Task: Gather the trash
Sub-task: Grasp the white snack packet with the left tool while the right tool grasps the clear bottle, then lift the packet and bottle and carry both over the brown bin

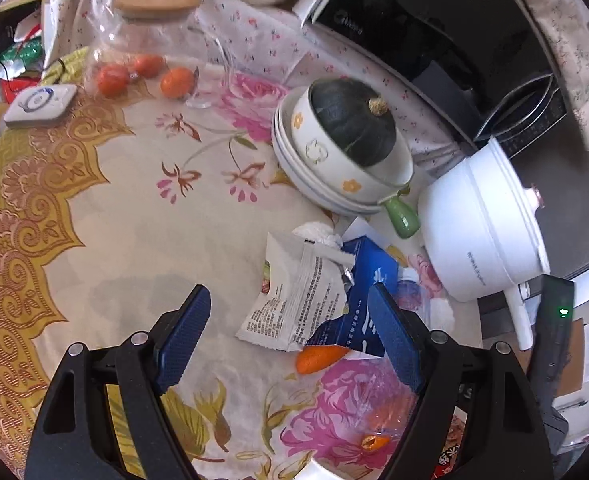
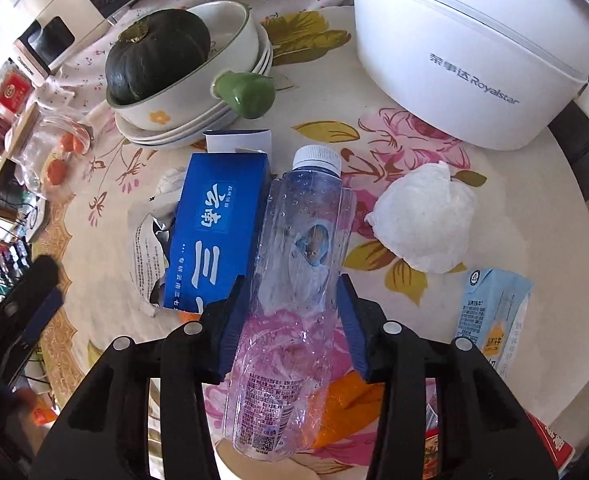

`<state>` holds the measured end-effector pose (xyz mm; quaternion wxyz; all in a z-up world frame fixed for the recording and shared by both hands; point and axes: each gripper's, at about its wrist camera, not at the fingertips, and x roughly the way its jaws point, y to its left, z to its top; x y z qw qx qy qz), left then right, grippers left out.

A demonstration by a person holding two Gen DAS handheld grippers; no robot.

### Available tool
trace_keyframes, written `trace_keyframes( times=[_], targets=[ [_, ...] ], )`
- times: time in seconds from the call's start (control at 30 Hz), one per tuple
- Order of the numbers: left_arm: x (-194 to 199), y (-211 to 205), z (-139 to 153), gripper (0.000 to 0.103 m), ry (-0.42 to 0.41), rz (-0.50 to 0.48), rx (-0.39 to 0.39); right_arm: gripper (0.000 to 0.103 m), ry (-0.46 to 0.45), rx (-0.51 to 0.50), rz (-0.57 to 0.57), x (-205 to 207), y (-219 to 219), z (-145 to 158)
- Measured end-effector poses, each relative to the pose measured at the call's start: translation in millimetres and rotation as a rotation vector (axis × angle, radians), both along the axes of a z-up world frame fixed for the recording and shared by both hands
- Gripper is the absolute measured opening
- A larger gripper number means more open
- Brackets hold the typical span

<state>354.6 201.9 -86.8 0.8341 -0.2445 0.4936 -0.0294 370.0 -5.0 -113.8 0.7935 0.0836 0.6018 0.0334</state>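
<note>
A clear, empty plastic bottle [image 2: 302,220] lies on the flowered tablecloth, its white cap pointing away. My right gripper [image 2: 292,296] points steeply down and is shut on its middle, with both blue pads against its sides. Beside the bottle, on the left, lies a blue carton box [image 2: 218,224] [image 1: 366,280] on top of a torn white wrapper [image 1: 298,296]. My left gripper [image 1: 288,296] hangs open just above that wrapper and holds nothing. Other trash includes a crumpled tissue [image 2: 426,224], a light blue drink carton [image 2: 490,312] and orange peel [image 1: 320,358].
A white electric pot [image 2: 454,60] stands at the far right. A stack of bowls [image 1: 314,152] holds a dark green squash [image 1: 350,120], with a green handle sticking out. Farther left are a glass jar [image 1: 150,40], oranges and a white device [image 1: 40,106].
</note>
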Motion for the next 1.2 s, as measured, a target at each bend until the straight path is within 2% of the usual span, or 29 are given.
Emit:
trace_keyframes(
  times=[0.13, 0.23, 0.3, 0.37, 0.4, 0.47, 0.5, 0.53, 0.63, 0.7, 0.93, 1.2],
  targets=[
    [9, -12, -16, 0.079, 0.072, -0.057, 0.093, 0.042, -0.021, -0.052, 0.035, -2, -1, 6],
    [13, -16, -28, 0.079, 0.103, -0.075, 0.076, 0.043, 0.005, -0.055, 0.031, 1, -6, 5],
    [16, -20, -35, 0.079, 0.108, -0.075, 0.092, 0.045, 0.019, -0.044, 0.017, 3, -10, 2],
    [21, -22, -40, 0.079, 0.104, -0.066, 0.097, 0.054, 0.032, -0.044, 0.006, 3, -13, -2],
    [24, -23, -43, 0.079, 0.105, -0.063, 0.089, 0.063, 0.055, -0.047, -0.005, 4, -16, -9],
    [29, -26, -49, 0.079, 0.104, -0.066, 0.070, 0.063, 0.088, -0.017, -0.029, 6, -21, -21],
    [31, -27, -52, 0.073, 0.102, -0.065, 0.072, 0.049, 0.094, 0.007, -0.040, 7, -23, -24],
    [33, -28, -55, 0.057, 0.100, -0.062, 0.074, 0.041, 0.100, 0.036, -0.047, 8, -26, -27],
    [31, -23, -55, 0.042, 0.083, -0.048, 0.056, 0.041, 0.082, 0.042, -0.038, 8, -26, -24],
    [28, -17, -51, 0.040, 0.069, -0.030, 0.030, 0.041, 0.052, 0.042, -0.028, 8, -25, -16],
    [8, -6, -17, 0.039, -0.037, 0.025, 0.024, 0.041, -0.046, 0.047, -0.013, -4, -20, 20],
    [-17, -14, 35, 0.039, -0.133, 0.026, 0.061, 0.041, -0.157, 0.061, 0.000, -26, -21, 68]
  ],
)
